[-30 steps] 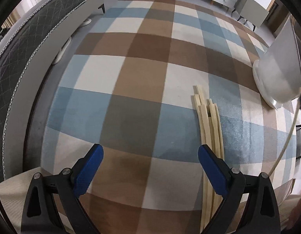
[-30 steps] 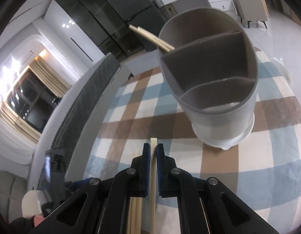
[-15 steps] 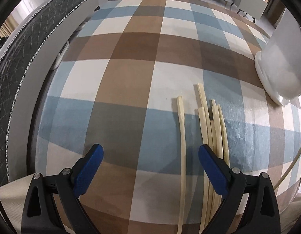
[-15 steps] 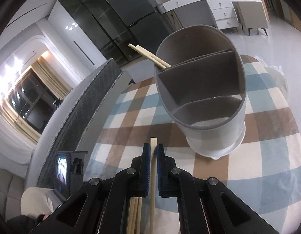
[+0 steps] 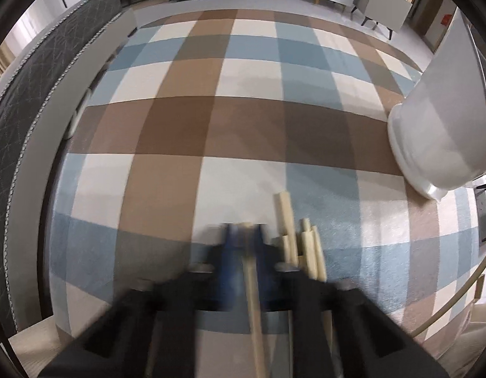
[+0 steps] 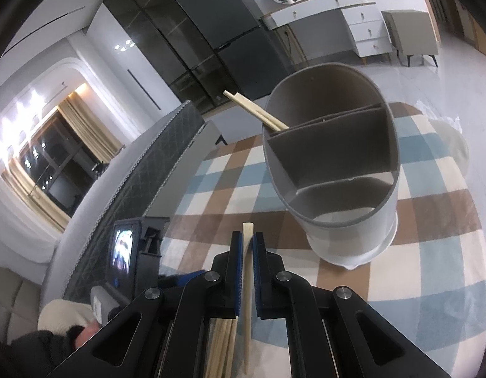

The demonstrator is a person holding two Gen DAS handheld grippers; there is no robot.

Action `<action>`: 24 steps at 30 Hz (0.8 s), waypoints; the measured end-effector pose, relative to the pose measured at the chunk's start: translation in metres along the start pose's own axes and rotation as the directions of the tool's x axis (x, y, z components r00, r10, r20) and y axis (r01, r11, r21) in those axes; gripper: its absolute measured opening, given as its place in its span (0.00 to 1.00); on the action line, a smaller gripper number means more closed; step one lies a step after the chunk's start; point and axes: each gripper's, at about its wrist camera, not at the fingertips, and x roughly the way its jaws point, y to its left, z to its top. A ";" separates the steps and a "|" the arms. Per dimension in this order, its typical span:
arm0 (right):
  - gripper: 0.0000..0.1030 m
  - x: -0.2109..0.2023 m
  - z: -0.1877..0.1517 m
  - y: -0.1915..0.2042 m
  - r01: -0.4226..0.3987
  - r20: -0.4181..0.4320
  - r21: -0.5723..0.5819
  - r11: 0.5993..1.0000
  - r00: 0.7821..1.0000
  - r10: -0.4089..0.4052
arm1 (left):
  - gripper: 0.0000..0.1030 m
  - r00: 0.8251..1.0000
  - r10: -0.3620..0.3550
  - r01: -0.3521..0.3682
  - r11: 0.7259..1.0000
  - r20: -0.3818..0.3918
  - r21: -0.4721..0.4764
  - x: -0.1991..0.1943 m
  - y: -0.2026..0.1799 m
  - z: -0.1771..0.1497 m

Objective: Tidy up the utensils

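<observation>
In the left wrist view my left gripper (image 5: 244, 239), blurred by motion, is shut on one pale wooden chopstick (image 5: 254, 286) low over the checked cloth. Several more chopsticks (image 5: 309, 252) lie just to its right. In the right wrist view my right gripper (image 6: 247, 245) is shut on another chopstick (image 6: 246, 283), held above the table short of the grey utensil holder (image 6: 334, 170). The holder has three compartments; two chopsticks (image 6: 255, 111) lean out of its far one. The holder also shows at the right edge of the left wrist view (image 5: 438, 119).
The table wears a blue, brown and cream checked cloth (image 5: 211, 119). A dark quilted sofa back (image 5: 29, 94) runs along the left. The other hand and its gripper body (image 6: 129, 252) show at the lower left of the right wrist view.
My left gripper has gone from wide open to shut on the chopstick that lay apart from the bundle. My right gripper has pulled back a little from the holder, still gripping its chopstick.
</observation>
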 end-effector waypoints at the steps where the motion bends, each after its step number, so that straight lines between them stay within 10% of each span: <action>1: 0.05 -0.001 0.000 0.000 0.001 0.003 -0.002 1.000 1.000 -0.001 | 0.02 1.000 -0.015 0.015 1.000 0.000 -0.013 -0.001 -0.001 0.001; 7: 0.05 -0.012 -0.005 0.009 0.022 0.032 -0.049 0.999 0.999 -0.020 | 0.02 0.995 -0.078 0.086 0.990 0.068 -0.111 -0.021 0.018 0.001; 15: 0.05 -0.033 -0.018 0.033 0.071 0.106 -0.150 0.986 0.993 -0.056 | 0.02 0.936 -0.129 0.172 0.979 0.329 -0.107 -0.108 0.017 -0.020; 24: 0.05 -0.056 -0.039 0.047 0.113 0.181 -0.169 0.979 0.980 -0.082 | 0.01 0.916 -0.156 0.194 0.979 0.371 -0.068 -0.132 0.007 -0.030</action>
